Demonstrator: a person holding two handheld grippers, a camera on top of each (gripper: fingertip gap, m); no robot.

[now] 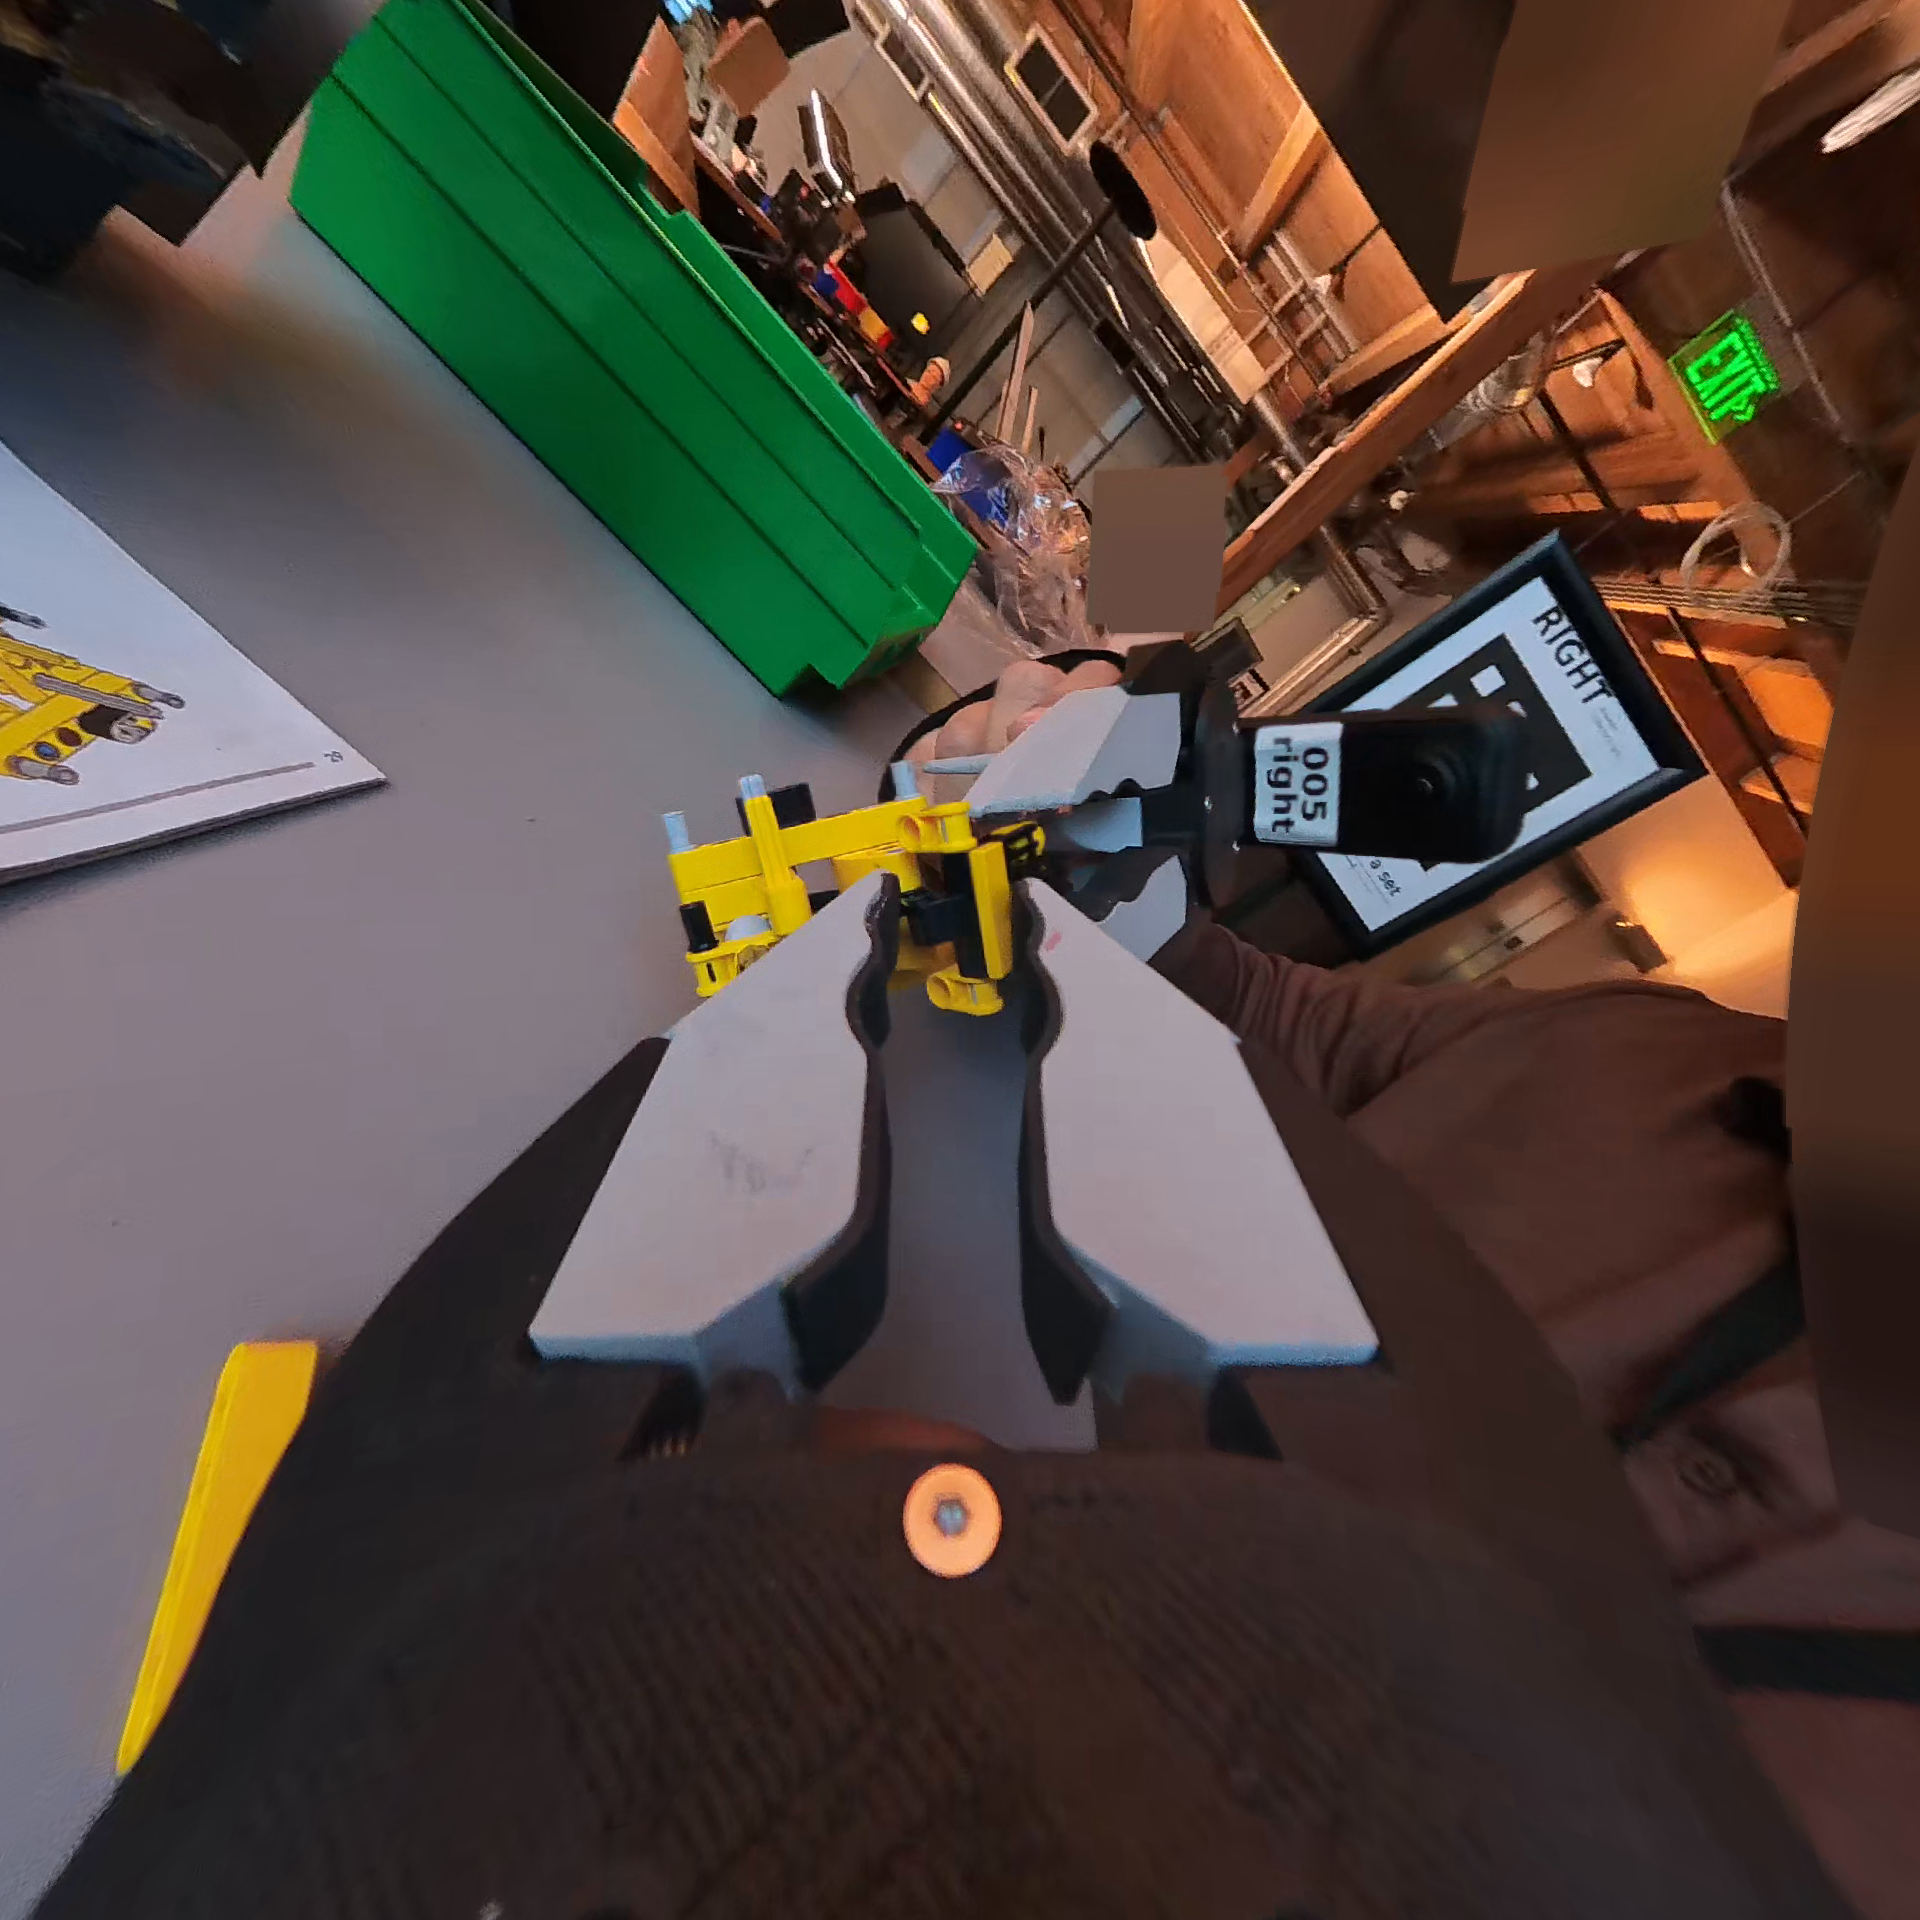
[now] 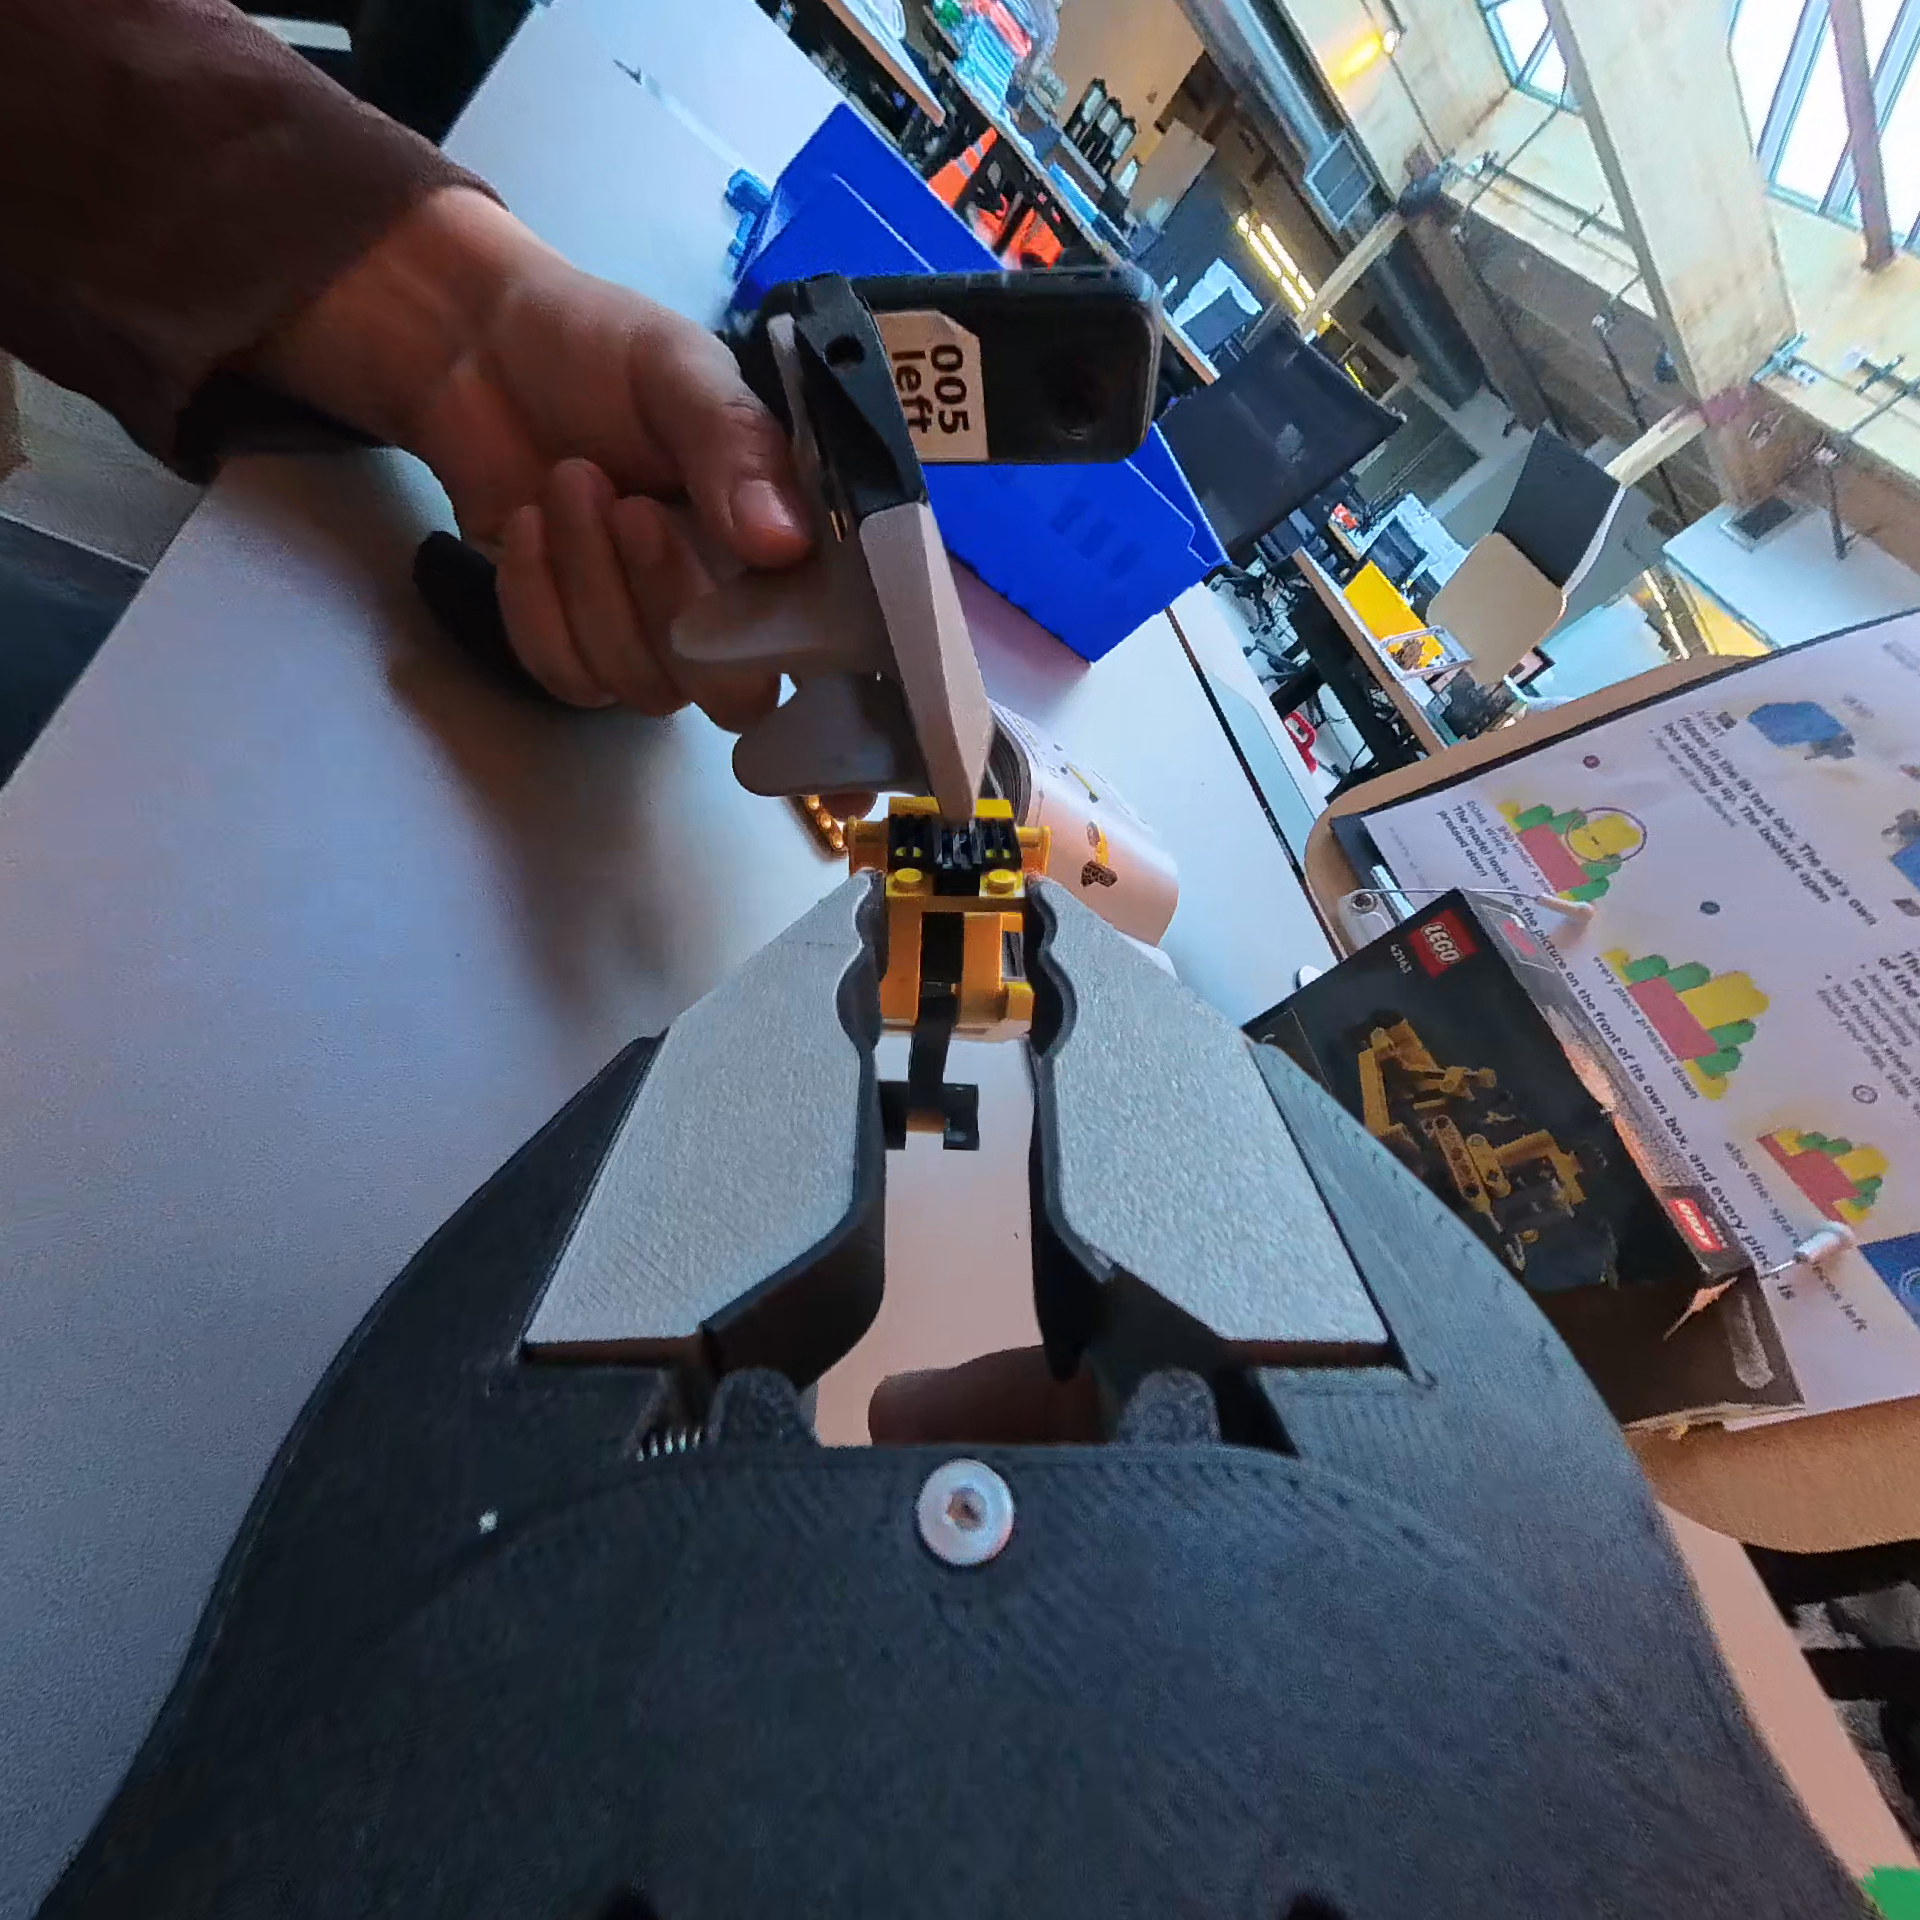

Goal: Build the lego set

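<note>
green bins (image 1: 644, 395) and booklet (image 1: 156, 717) flank the gripped lego model (image 1: 831, 883).

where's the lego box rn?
Right wrist view, right side: the dark cardboard lego box lies on a printed sheet, right of the right gripper.

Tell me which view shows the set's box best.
The right wrist view: the black box lies on the round wooden board right of the right gripper, pictured face up. The left wrist view doesn't show it.
</note>
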